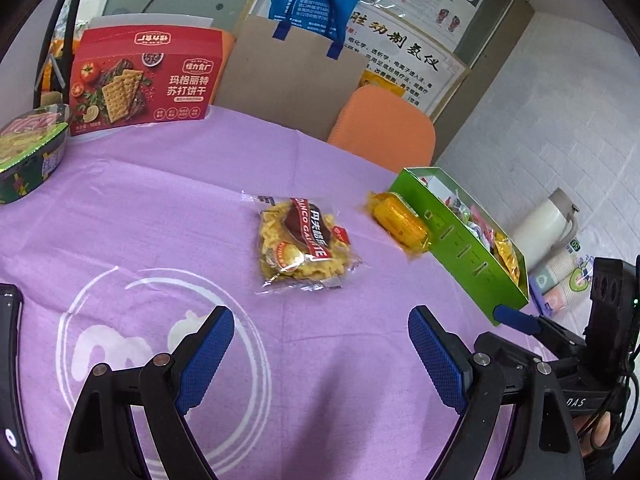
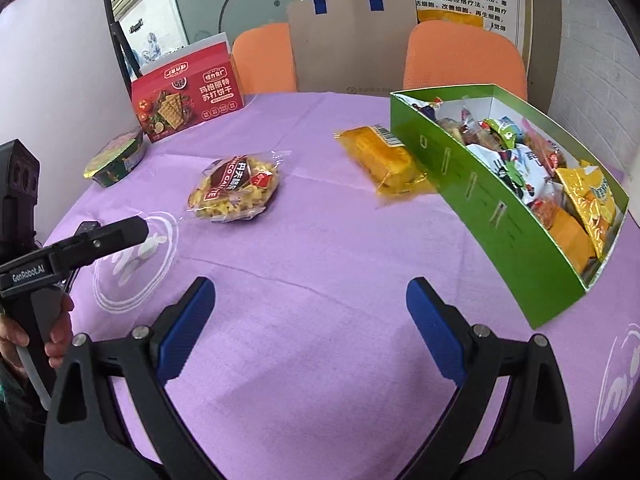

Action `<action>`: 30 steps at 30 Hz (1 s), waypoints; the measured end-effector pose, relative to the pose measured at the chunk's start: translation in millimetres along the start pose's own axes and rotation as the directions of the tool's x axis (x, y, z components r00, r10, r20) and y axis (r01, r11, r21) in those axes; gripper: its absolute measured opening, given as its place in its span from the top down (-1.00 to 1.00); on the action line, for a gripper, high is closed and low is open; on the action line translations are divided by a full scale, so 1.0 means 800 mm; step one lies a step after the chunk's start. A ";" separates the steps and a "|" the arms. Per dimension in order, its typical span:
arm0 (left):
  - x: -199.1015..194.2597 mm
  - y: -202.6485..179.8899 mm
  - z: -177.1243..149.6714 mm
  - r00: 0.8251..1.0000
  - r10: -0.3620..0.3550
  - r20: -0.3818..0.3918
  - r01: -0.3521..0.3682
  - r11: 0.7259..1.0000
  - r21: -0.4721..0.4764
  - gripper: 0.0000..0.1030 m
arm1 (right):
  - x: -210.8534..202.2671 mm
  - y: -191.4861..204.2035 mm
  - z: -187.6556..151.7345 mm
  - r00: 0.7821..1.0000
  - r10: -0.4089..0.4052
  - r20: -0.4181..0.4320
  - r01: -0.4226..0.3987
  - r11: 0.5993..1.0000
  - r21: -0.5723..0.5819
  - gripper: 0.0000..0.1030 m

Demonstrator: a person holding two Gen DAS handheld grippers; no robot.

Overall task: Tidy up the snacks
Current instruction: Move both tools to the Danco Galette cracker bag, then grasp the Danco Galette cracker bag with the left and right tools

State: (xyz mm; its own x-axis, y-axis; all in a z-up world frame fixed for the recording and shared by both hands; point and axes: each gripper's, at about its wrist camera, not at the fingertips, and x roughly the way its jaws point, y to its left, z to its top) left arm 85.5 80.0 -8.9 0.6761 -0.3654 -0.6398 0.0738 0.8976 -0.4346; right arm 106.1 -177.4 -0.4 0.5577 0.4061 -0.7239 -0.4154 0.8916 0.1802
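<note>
A clear packet of yellow crisps with a red label (image 1: 302, 240) (image 2: 236, 190) lies mid-table on the purple cloth. An orange-wrapped cake packet (image 1: 398, 220) (image 2: 382, 156) rests against the long side of the green snack box (image 1: 464, 246) (image 2: 480, 196), which is full of assorted packets. My left gripper (image 1: 320, 344) stands open, low over the cloth, short of the crisps, holding nothing. My right gripper (image 2: 310, 312) is open too, over bare cloth left of the green box. In the right wrist view the other gripper (image 2: 120, 232) shows at far left, its fingertip only.
A red cracker box (image 1: 146, 78) (image 2: 188, 94) stands upright at the table's back. A green instant-noodle bowl (image 1: 28, 152) (image 2: 116, 156) sits at the left edge. Two orange chairs (image 2: 460, 56), a cardboard sheet and a blue bag are behind. A white flask (image 1: 548, 216) stands beyond the green box.
</note>
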 end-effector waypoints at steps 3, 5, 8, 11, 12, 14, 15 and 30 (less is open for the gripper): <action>0.006 0.016 0.015 1.000 -0.027 0.000 0.027 0.999 -0.031 -0.76 | 0.019 0.005 0.008 0.999 0.033 -0.020 -0.032 0.999 0.018 -0.87; 0.015 0.026 0.028 0.999 -0.048 -0.009 0.047 0.998 -0.050 -0.75 | 0.031 0.010 0.015 0.998 0.049 -0.029 -0.049 0.998 0.030 -0.87; 0.030 0.040 0.041 0.998 -0.055 -0.019 0.053 0.995 -0.079 -0.74 | 0.046 0.018 0.025 0.997 0.074 -0.034 -0.073 0.997 0.039 -0.87; 0.044 0.052 0.053 0.996 -0.081 -0.037 0.077 0.991 -0.113 -0.61 | 0.060 0.027 0.034 0.995 0.089 -0.037 -0.088 0.996 0.033 -0.86; 0.048 0.053 0.057 0.995 -0.087 -0.044 0.081 0.990 -0.118 -0.55 | 0.065 0.028 0.037 0.995 0.096 -0.038 -0.094 0.995 0.036 -0.85; 0.058 0.055 0.066 0.995 -0.089 -0.052 0.082 0.989 -0.123 -0.47 | 0.077 0.031 0.043 0.992 0.116 -0.047 -0.113 0.992 0.056 -0.77; 0.063 0.055 0.070 0.994 -0.093 -0.057 0.085 0.989 -0.123 -0.40 | 0.082 0.032 0.046 0.991 0.126 -0.051 -0.122 0.990 0.065 -0.72; 0.098 0.062 0.067 0.983 -0.126 -0.133 0.109 0.986 -0.130 0.07 | 0.133 0.038 0.057 0.973 0.218 -0.081 -0.205 0.969 0.140 -0.15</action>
State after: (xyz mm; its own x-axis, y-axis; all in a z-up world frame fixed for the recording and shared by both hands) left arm 181.4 108.9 -46.3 0.5580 -0.5053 -0.6583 0.0512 0.8127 -0.5804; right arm 185.8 -98.1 -41.6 0.3939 0.5729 -0.7188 -0.4163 0.8084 0.4163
